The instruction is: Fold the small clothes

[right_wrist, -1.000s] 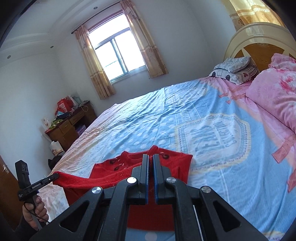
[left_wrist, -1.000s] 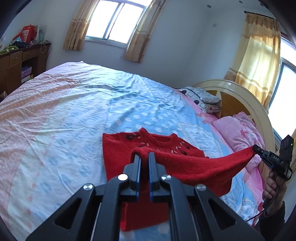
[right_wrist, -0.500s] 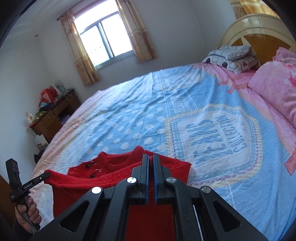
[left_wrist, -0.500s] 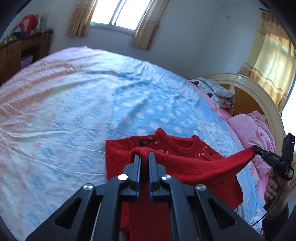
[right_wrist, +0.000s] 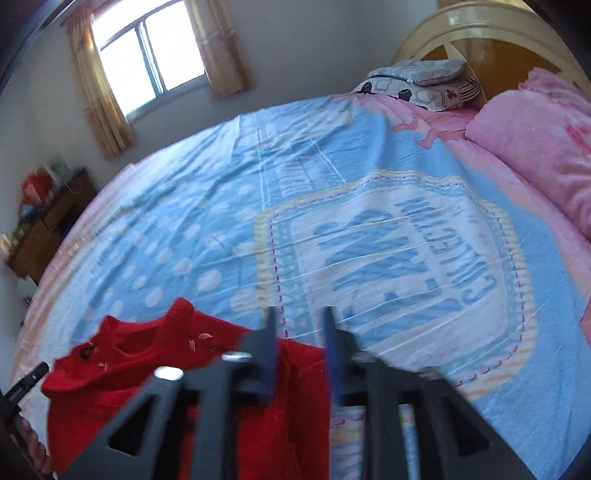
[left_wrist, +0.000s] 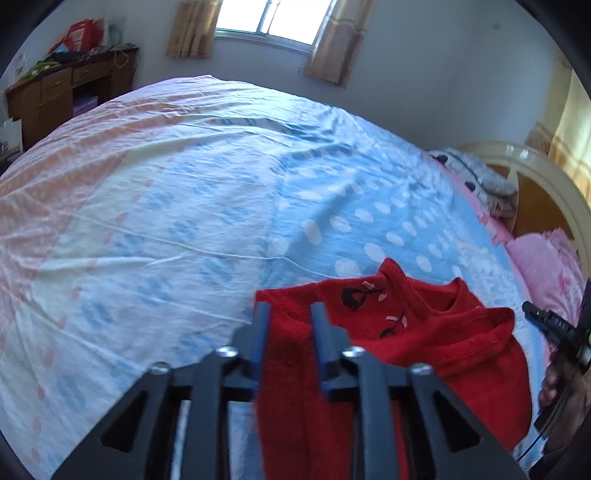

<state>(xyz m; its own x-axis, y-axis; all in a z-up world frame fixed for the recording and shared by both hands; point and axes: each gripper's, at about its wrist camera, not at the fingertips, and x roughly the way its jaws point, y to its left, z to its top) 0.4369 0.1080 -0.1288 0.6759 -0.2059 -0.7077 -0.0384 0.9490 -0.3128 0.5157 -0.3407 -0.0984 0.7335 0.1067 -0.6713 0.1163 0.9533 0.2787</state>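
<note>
Wide bed sheet (left_wrist: 221, 206), blue with white dots and fading to pink toward the far edge, spread flat under everything. Pink quilt (right_wrist: 535, 122) and patterned pillow (right_wrist: 417, 83) bunched against the headboard (right_wrist: 480, 33), well apart from the work. Wooden desk (left_wrist: 70, 92) off by the far wall under the window.

On the near part of the sheet, small red sweater (left_wrist: 424, 332), neckline and dark flower print facing up, lower half now doubled up over the chest so the hem lies just below the collar. A second ago stretched taut in the air between both tools; now slack and resting on the bed, top layer draped with a soft sag along the fold's edge.

Left gripper (left_wrist: 289, 317): jaws just been opening, now standing apart, red knit showing between them but no longer pinched. Right gripper (right_wrist: 300, 325): likewise just been opening, jaws apart, the sweater's corner lying under and beside the left finger rather than clamped. Right tool's tip also visible at the edge of the left view, clear of the fabric, a hand behind it.

Likely meaning: the bottom-to-top fold released and laid down. Probably next, pulling both tools back without dragging the loose layer, then folding the sides in or halving once more.
</note>
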